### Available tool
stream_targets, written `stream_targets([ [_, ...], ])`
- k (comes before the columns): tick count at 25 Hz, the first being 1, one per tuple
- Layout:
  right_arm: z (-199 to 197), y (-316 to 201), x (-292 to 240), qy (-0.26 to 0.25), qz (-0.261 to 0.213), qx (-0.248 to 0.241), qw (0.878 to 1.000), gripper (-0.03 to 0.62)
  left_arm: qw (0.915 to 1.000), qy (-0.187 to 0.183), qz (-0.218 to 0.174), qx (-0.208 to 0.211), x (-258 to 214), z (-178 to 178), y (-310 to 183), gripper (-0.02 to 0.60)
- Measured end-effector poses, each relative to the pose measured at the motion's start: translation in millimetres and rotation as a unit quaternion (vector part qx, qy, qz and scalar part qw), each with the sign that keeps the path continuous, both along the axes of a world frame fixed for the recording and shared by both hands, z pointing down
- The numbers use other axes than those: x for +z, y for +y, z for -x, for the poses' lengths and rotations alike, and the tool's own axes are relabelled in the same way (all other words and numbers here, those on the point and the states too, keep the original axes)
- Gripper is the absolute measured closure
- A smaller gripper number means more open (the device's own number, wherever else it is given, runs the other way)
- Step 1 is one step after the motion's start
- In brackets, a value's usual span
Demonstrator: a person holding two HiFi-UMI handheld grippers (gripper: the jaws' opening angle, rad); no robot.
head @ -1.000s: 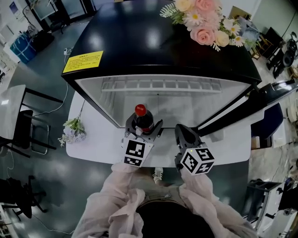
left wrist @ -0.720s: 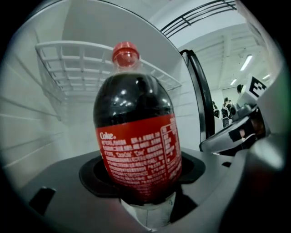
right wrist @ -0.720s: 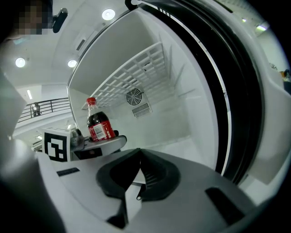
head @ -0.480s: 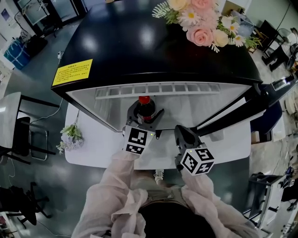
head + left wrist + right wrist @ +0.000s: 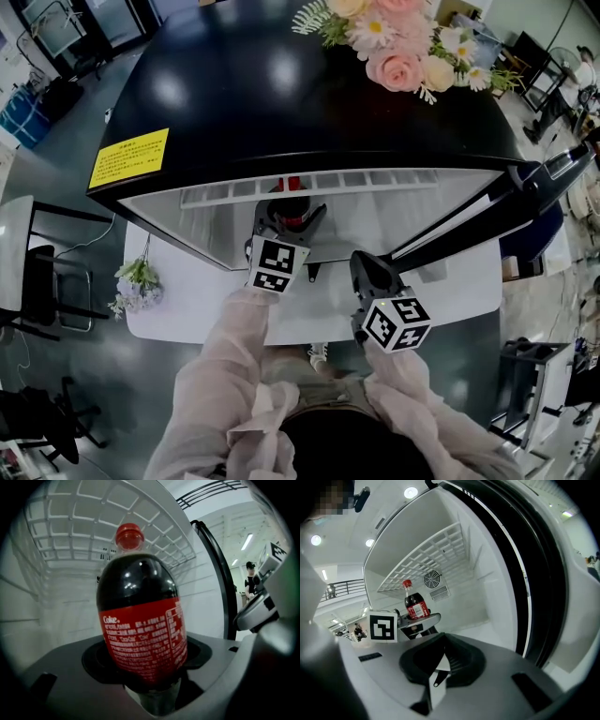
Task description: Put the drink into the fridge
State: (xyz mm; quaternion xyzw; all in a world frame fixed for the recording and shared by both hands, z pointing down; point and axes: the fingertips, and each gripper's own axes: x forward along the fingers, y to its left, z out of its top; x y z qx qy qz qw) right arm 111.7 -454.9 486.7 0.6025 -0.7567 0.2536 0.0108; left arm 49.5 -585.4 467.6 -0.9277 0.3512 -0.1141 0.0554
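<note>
Left tool (image 5: 288, 212) grips cola bottle (image 5: 140, 620) — wire shelf (image 5: 375, 178) overhead.

1 Coke btl (image 5: 140, 620), 1 fridge (image 5: 309, 94), 2 hand-held grippers (image 5: 292, 217) (image 5: 367, 272), 2 flower bunches (image 5: 398, 42) (image 5: 137, 279)

Round ceiling lamps (image 5: 411, 492) shine bright and even, leaving white glare spots on the glossy black fridge top (image 5: 281, 103). Both gripper views bend strongly toward dark, blurred edges.

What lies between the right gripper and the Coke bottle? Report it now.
In the right gripper view, only the left gripper, shut on the Coke bottle, and its marker cube lie between the bottle and the right gripper.
</note>
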Motion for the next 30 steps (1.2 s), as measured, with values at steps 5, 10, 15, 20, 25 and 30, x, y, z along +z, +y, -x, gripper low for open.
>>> stream_targets([
  [5,-6.7,-0.9,1.2,0.000,0.002,0.013,1.000,0.583,0.9998,-0.014,-0.002,0.010,6.5,-2.7,-6.5,0.249],
  [10,-11.2,0.0,3.3,0.003,0.005,0.018,1.000,0.583,0.9999,-0.005,-0.006,0.013,7.5,-3.6,-11.0,0.249],
  [15,-12.1,1.7,7.1,-0.004,0.008,0.022,1.000,0.583,0.9997,0.008,-0.013,0.021,6.8,-3.6,-11.4,0.249],
  [20,-8.5,3.4,9.2,-0.010,0.009,0.020,1.000,0.583,0.9993,0.012,-0.026,0.026,6.5,-2.8,-8.6,0.247],
  [25,-6.7,3.1,9.7,-0.012,0.008,0.017,1.000,0.583,0.9989,0.021,-0.030,0.028,6.7,-3.0,-7.6,0.247],
  [30,-5.4,3.6,11.3,-0.015,0.009,0.017,1.000,0.583,0.9991,0.027,-0.022,0.023,8.8,-2.2,-8.1,0.253],
])
